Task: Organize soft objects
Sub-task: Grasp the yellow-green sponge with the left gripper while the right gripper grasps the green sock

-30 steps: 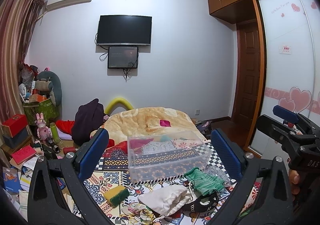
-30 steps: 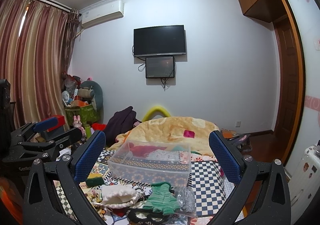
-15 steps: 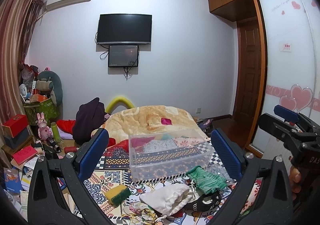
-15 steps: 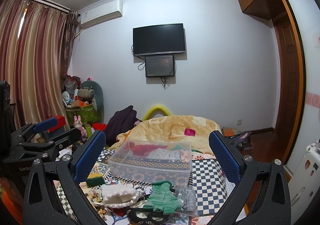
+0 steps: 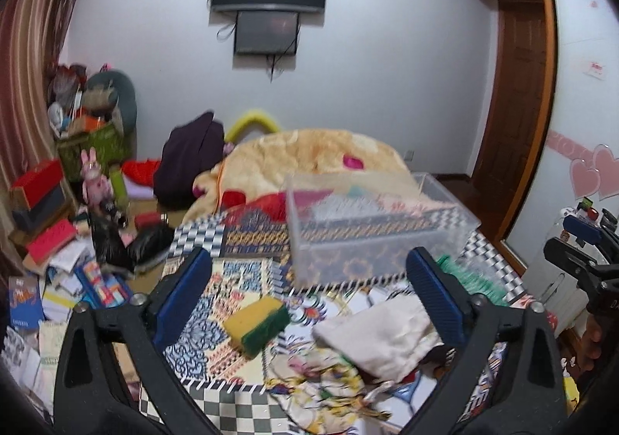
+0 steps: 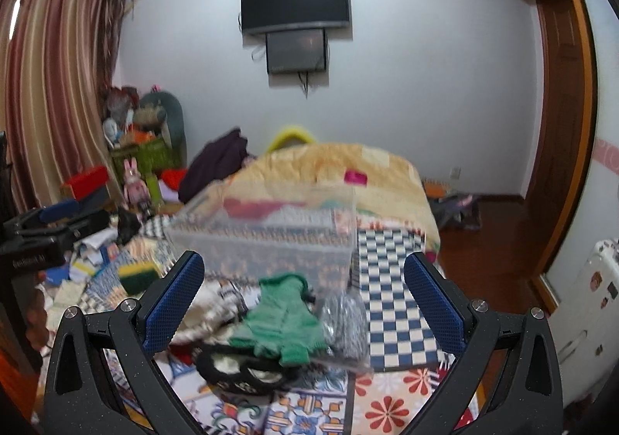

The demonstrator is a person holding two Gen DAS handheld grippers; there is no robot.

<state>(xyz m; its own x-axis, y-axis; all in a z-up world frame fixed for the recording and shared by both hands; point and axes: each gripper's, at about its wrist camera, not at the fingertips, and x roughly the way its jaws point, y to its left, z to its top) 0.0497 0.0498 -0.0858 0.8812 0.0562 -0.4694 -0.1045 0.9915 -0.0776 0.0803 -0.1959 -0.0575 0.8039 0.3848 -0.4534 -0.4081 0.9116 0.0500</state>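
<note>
On the patterned bedspread (image 5: 247, 268) stands a clear plastic box (image 5: 371, 230) (image 6: 267, 237). In front of it lie a yellow-green sponge (image 5: 257, 324) (image 6: 137, 274), a white cloth pouch (image 5: 381, 334), a green knitted piece (image 6: 284, 319) (image 5: 470, 280), a black padded item (image 6: 240, 365) and a clear bag of grey stuff (image 6: 344, 319). My left gripper (image 5: 307, 257) hovers over the sponge and pouch. Its jaws are closing and press on nothing. My right gripper (image 6: 302, 261) is open above the green knit.
A beige quilt (image 5: 309, 152) covers the far end of the bed. Books, boxes and toys (image 5: 58, 241) crowd the floor at the left. A white cabinet (image 6: 588, 299) and a wooden door (image 6: 561, 86) are at the right. A floral cloth (image 5: 329, 377) lies nearest me.
Both grippers have dropped and tipped down toward the bed, so the box and the soft things now look larger and closer. The left jaws stand slightly narrower.
</note>
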